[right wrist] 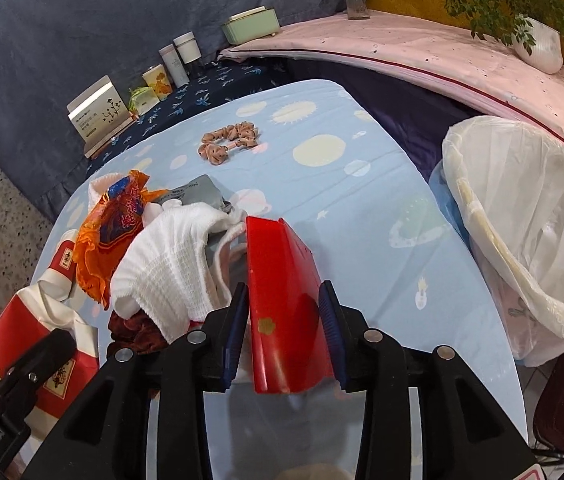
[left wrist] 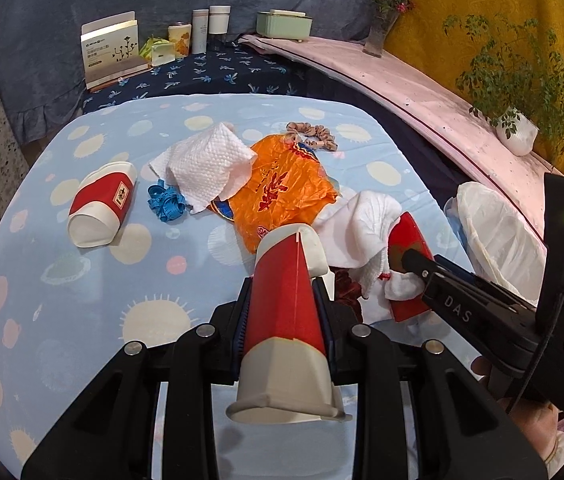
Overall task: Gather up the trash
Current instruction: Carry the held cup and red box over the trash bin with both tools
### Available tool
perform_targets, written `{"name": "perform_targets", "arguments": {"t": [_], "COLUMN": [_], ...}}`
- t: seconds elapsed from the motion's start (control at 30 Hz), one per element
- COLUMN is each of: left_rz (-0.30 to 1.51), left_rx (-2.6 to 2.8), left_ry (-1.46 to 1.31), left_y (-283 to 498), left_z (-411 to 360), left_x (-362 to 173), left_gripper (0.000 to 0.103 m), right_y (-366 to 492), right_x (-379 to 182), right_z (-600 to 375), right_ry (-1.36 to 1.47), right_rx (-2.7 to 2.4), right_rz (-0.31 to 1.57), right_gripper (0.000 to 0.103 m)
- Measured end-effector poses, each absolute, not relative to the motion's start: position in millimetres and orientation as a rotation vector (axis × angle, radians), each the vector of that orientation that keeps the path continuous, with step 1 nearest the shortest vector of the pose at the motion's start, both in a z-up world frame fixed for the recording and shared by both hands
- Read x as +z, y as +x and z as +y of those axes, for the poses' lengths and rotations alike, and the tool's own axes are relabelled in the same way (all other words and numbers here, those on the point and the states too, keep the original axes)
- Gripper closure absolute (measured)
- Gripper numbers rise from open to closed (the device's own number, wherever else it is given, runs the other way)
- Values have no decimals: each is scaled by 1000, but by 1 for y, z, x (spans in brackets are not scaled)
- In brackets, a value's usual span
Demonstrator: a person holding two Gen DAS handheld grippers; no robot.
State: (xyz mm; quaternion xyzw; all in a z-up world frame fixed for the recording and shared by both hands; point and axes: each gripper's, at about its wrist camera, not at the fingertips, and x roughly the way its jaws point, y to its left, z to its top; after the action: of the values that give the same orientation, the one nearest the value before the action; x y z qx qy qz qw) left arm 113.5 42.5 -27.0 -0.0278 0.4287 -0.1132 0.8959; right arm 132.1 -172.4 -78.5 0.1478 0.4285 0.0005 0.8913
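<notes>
My left gripper (left wrist: 285, 292) is shut on a squashed red-and-white paper cup (left wrist: 282, 320), held above the blue patterned tablecloth (left wrist: 82, 320). A flat red packet (right wrist: 282, 300) with a small gold mark stands between the jaws of my right gripper (right wrist: 283, 292). Its left pad touches the packet and the right pad stands a little off it. A crumpled white tissue (right wrist: 170, 248) lies against the packet's left side. The bin with a white liner (right wrist: 481, 216) stands off the table's right edge. A second cup (left wrist: 102, 204) lies on its side at the left.
On the cloth lie a white paper towel (left wrist: 206, 164), an orange wrapper (left wrist: 282, 192), a blue ribbon (left wrist: 166, 202), a grey packet (right wrist: 198, 194), a tan scrunchie (right wrist: 230, 140) and a dark red scrunchie (right wrist: 138, 328). Boxes and jars (left wrist: 202, 32) line the back.
</notes>
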Motion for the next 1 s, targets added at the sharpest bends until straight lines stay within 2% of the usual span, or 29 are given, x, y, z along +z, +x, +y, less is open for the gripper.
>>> {"name": "perform_targets", "arguments": {"t": [0.07,0.17,0.53,1.0], "left_rz": [886,879,839,785], "left_rx": [-234,-235,-316,-538], "left_ry": [-55,-49,1,108], "left_y": [113,112,106,107], "left_z": [41,37,-12,-133], "left_x": [-26,-23,-1,15], "left_gripper": [75,75,75,75], "right_y": [132,129,102,66], "right_x": [-75,-64,-14,-14], "right_z": [-173,-179,-225,-336], "right_ry": [308,315,333,396], "right_rx": [8,10,-39,-232], "right_rz": [880,847,712,654], "right_gripper": [79,83,86,87]}}
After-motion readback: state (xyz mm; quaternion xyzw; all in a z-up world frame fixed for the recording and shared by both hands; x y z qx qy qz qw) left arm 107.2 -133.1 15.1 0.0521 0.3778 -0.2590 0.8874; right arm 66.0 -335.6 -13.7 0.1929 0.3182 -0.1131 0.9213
